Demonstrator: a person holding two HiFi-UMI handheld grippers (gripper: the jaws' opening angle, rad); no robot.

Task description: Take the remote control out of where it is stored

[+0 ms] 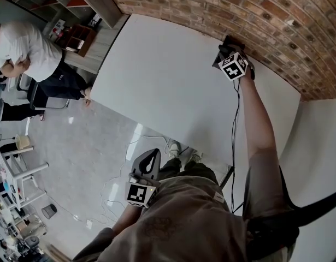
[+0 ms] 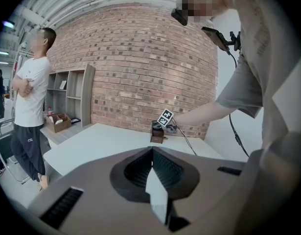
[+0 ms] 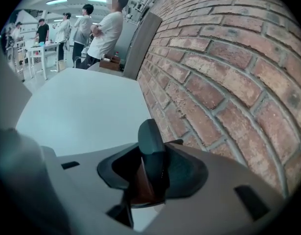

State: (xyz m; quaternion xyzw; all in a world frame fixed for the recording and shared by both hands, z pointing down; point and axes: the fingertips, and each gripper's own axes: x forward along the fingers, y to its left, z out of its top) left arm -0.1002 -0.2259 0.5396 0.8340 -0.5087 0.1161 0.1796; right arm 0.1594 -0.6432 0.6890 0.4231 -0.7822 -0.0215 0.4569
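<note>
A dark remote control [image 3: 150, 141] stands upright in a small brown box [image 2: 157, 133] at the far edge of the white table [image 1: 168, 86], close to the brick wall [image 1: 255, 10]. My right gripper [image 3: 149, 166] reaches down onto the box, and its jaws close on the remote's upper part. In the head view the right gripper [image 1: 229, 43] sits at the wall with its marker cube above it, and the box is hidden beneath it. My left gripper [image 1: 150, 158] hangs low by my waist, off the table, shut with nothing in it.
A person in a white shirt [image 1: 25, 53] stands with folded arms to the left of the table, beside a grey shelf unit [image 2: 72, 97]. A black cable [image 1: 233, 141] runs along my right arm. More people and white tables [image 3: 37, 48] stand far off.
</note>
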